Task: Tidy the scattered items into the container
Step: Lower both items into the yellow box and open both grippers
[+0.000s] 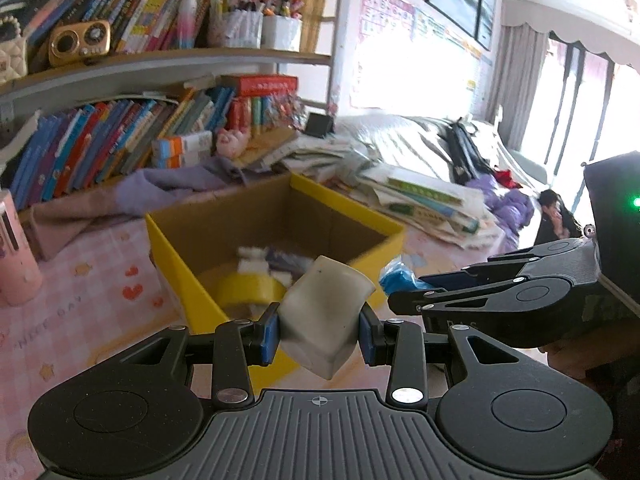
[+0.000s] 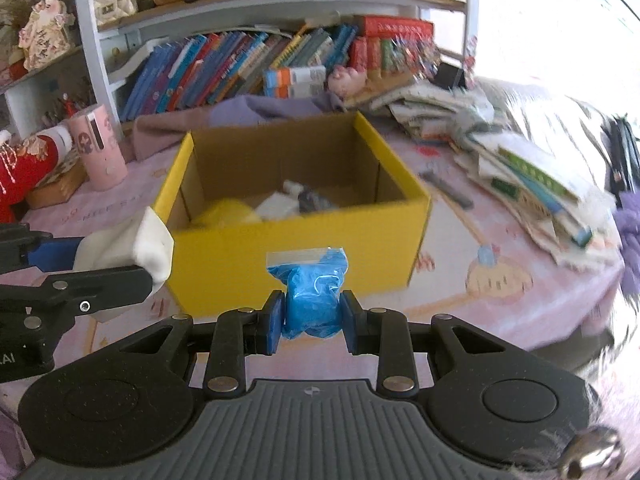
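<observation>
**Two tools, two loads, one yellow box**

Two tools show, each carrying one item. At the bottom centre of the left wrist view, the left tool (image 1: 317, 332) is clamped on a single white squarish eraser block (image 1: 322, 316), tilted, its long axis running from lower right up toward the upper left, its top end leaning over the near corner of the box. In the right wrist view, the right tool (image 2: 311, 322) pinches one small clear zip bag of blue material (image 2: 312, 292), standing upright with its sealed strip on top, just in front of the box's near wall.

Beyond both sits one open yellow cardboard box (image 2: 280, 252) on the pink patterned desk (image 2: 480, 280). Inside lie one yellow tape roll (image 1: 250, 292) and a few blurred white and dark pieces.

Farther back, one pink cylindrical cup (image 2: 98, 146) stands at left, one stack of papers and books (image 2: 532, 184) lies at right, and two shelves of books (image 2: 240, 68) fill the top.
</observation>
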Motion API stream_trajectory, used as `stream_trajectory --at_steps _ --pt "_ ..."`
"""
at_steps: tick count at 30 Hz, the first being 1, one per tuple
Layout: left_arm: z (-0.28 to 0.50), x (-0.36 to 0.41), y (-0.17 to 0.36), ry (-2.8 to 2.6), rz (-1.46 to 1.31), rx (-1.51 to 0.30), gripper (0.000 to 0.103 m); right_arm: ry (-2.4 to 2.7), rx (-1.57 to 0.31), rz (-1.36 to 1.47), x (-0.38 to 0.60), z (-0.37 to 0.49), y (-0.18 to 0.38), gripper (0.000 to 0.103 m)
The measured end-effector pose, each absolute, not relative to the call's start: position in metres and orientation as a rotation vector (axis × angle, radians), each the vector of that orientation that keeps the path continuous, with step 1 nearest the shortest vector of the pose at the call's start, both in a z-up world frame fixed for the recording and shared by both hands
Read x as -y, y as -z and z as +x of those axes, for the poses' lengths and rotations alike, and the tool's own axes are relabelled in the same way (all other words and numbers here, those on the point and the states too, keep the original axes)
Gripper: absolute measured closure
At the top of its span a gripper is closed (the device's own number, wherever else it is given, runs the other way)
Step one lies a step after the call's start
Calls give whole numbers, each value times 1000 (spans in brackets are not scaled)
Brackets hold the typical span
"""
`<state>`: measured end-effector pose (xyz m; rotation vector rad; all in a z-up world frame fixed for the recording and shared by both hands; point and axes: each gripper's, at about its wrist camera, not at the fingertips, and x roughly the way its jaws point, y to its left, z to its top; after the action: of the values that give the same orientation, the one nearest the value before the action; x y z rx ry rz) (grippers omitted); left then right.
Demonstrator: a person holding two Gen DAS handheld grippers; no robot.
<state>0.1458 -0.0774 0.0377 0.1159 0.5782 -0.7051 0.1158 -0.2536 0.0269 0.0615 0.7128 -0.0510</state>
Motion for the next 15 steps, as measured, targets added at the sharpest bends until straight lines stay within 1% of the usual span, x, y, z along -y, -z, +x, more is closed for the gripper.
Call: stream_trajectory --at_steps 8,15 --pt "199 104 -48 602 113 -554 66 -61 -634 -20 272 176 -47 75" --pt "252 128 -40 487 134 -587 66 -197 -680 -132 285 245 -37 75"
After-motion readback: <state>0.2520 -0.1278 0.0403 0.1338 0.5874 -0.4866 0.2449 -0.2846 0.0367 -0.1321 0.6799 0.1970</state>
